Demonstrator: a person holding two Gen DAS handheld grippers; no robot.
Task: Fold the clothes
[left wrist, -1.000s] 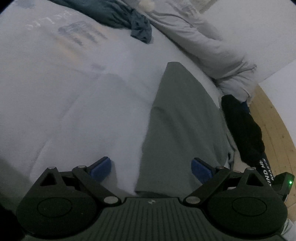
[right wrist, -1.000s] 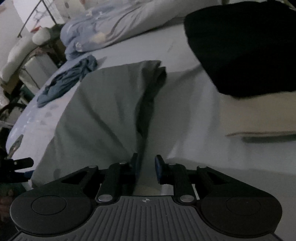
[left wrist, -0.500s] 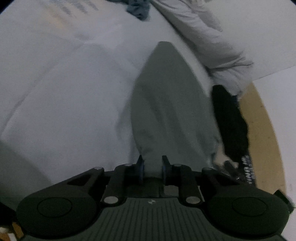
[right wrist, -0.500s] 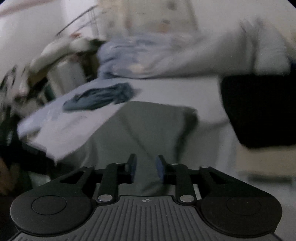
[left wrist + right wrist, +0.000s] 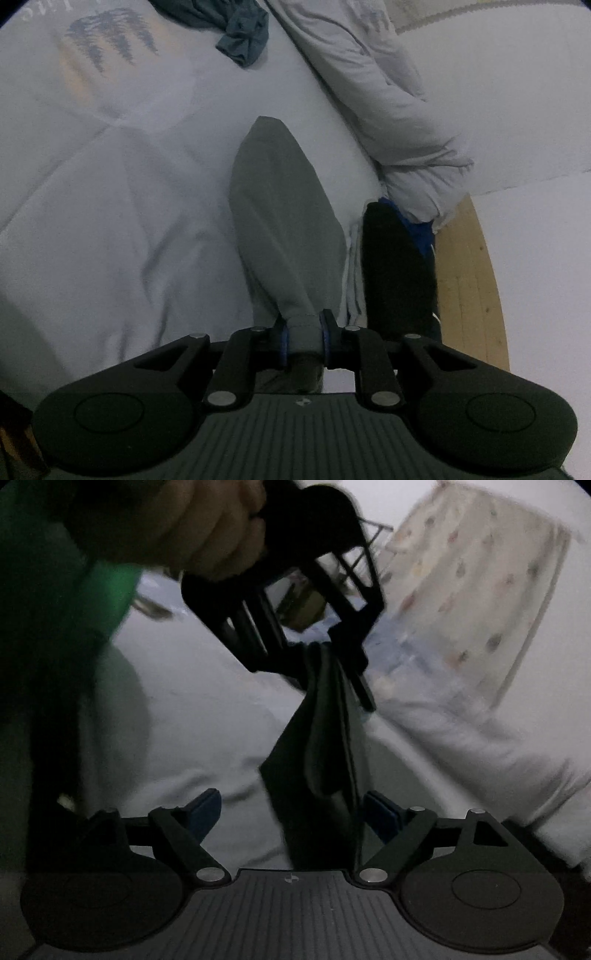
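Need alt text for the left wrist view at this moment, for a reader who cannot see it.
The left gripper is shut on a bunched end of a grey garment that stretches away across a pale bed sheet. A black garment lies to its right near the bed's edge, and a crumpled blue-grey cloth lies farther off.

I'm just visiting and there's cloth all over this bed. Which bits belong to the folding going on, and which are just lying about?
In the job:
grey garment
left gripper, shut on it
right gripper, open

Lying about:
blue-grey rag
black garment
printed white shirt
duvet
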